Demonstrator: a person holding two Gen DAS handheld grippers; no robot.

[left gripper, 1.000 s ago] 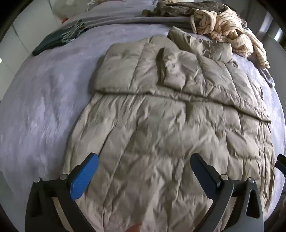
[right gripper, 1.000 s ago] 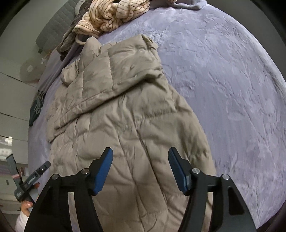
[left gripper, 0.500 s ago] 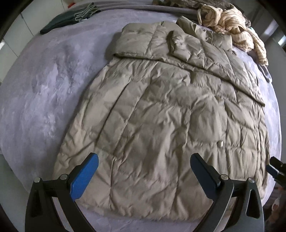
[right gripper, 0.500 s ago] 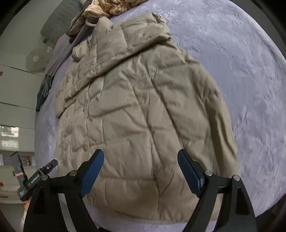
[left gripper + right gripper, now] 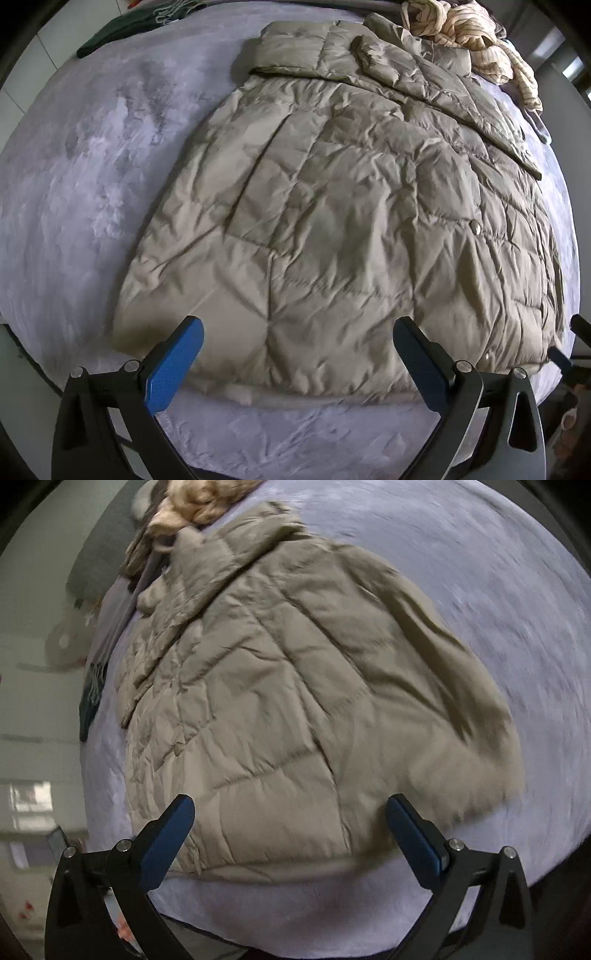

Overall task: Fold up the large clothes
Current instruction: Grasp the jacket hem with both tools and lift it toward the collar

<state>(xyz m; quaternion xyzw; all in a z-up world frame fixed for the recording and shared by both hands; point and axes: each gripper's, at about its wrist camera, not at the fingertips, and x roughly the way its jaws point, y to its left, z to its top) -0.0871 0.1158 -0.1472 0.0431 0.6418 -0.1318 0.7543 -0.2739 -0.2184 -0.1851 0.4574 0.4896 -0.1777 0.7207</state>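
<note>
Beige quilted jacket (image 5: 332,206) lies spread flat on the lavender bedspread (image 5: 74,184), sleeves folded across its far end, hem nearest both tools. Left gripper (image 5: 297,354) and right gripper (image 5: 290,829) hover above the hem, jaws wide apart, holding nothing. Striped cream garment (image 5: 472,40) bunched just beyond the jacket's collar.

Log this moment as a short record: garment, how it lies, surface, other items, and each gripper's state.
garment: tan quilted coat
how it lies: spread flat, sleeve folded across the upper part, hem nearest the grippers
surface: lilac blanket
other items: striped cream garment bunched at the far edge; dark green cloth at the far left
left gripper: open, holding nothing, above the hem
right gripper: open, holding nothing, above the hem
</note>
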